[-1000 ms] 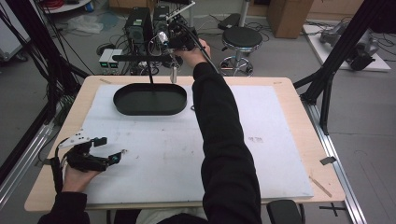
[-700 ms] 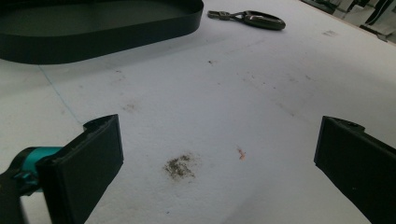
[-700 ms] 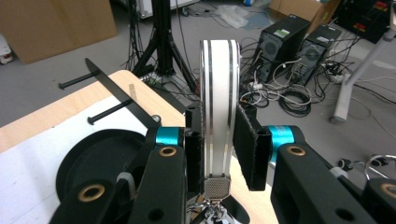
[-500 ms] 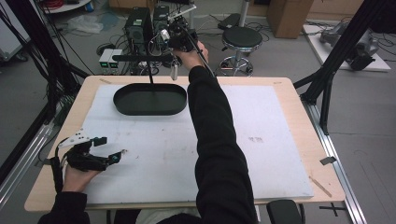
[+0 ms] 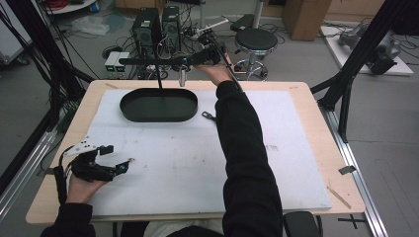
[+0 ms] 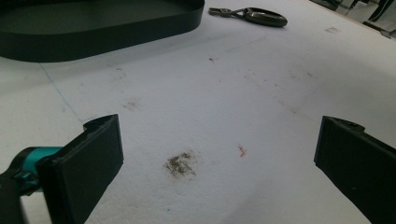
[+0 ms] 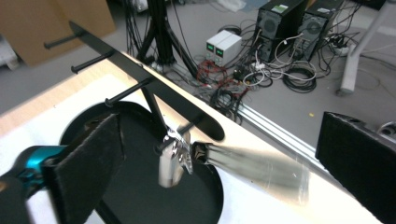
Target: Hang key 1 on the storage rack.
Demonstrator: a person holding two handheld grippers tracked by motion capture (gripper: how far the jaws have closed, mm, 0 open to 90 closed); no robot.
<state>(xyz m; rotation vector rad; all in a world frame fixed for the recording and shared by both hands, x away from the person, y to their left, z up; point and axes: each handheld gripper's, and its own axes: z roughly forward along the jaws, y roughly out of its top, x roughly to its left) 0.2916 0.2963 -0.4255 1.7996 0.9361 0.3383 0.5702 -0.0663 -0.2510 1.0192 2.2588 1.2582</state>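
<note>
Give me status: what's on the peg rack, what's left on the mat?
Done: one silver item hangs from a peg of the rack, blurred. In hand: nothing; right claw is open at the rack, left claw open over the mat. Left: a dark clip lies beside the black tray.

The high view looks steeply down over the whole table (image 5: 316, 148), while the left gripper view skims low and close across it and the right gripper view looks down nearby, all three sharing the black tray (image 5: 158, 105) (image 6: 93, 32) (image 7: 140, 196).
</note>
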